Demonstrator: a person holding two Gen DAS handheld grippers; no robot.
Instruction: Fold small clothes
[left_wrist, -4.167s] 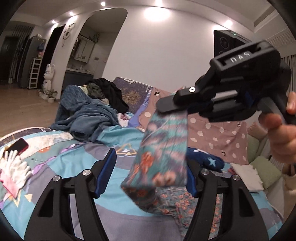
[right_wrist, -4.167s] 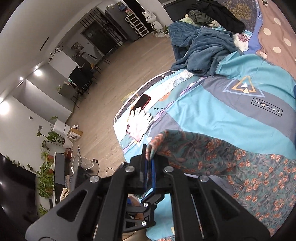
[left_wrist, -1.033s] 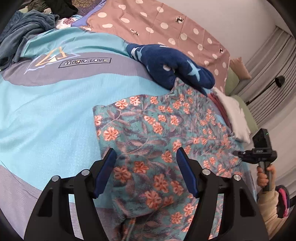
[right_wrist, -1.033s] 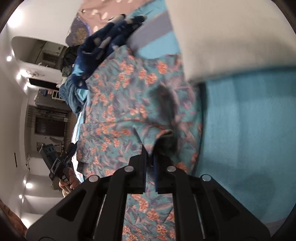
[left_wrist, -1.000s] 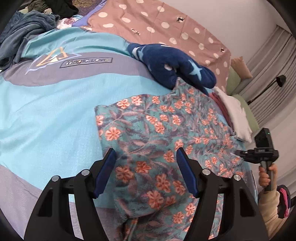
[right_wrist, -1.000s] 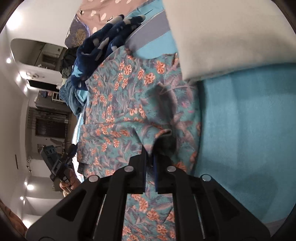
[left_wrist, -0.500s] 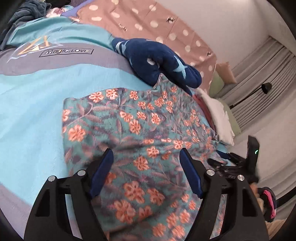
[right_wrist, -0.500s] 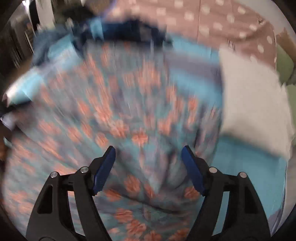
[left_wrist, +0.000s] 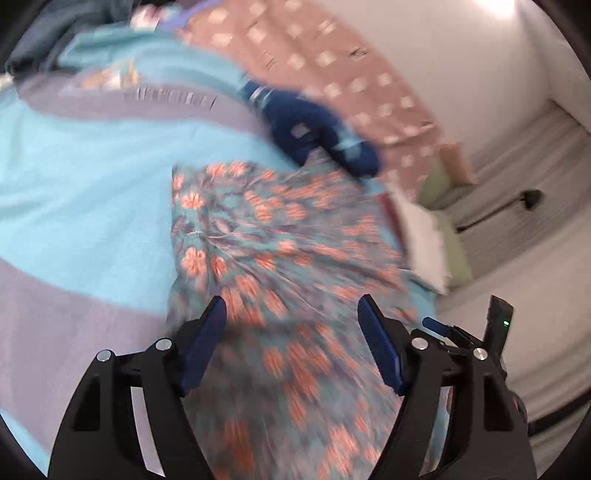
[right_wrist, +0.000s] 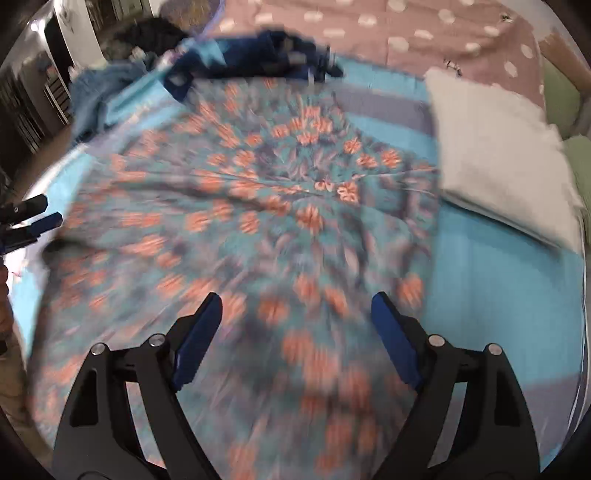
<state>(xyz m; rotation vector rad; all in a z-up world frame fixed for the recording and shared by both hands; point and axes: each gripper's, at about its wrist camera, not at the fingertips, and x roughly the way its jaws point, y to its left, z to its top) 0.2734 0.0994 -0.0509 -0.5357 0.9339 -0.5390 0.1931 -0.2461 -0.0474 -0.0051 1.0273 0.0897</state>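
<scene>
A teal garment with orange flowers (left_wrist: 288, 240) lies spread flat on the blue bedspread (left_wrist: 74, 177). My left gripper (left_wrist: 291, 306) hovers open over its near left part, with only cloth below and nothing pinched. My right gripper (right_wrist: 296, 299) hangs above the garment (right_wrist: 258, 206) near its right edge. Its jaws are opening, and the pads press on nothing. Each view catches the other gripper at its edge: the right gripper (left_wrist: 443, 328) and the left gripper (right_wrist: 26, 221). Both views are blurred by motion.
A navy garment with stars (left_wrist: 314, 133) (right_wrist: 258, 55) lies at the floral garment's far edge. A white pillow (right_wrist: 498, 158) and green cushions (right_wrist: 561, 92) sit to the right, a pink dotted cover (right_wrist: 406, 33) behind. A blue blanket heap (right_wrist: 96, 96) lies far left.
The right gripper let go of the floral garment's corner, opened wide, rolled and rose. The left gripper lifted and shifted over the cloth, still open.
</scene>
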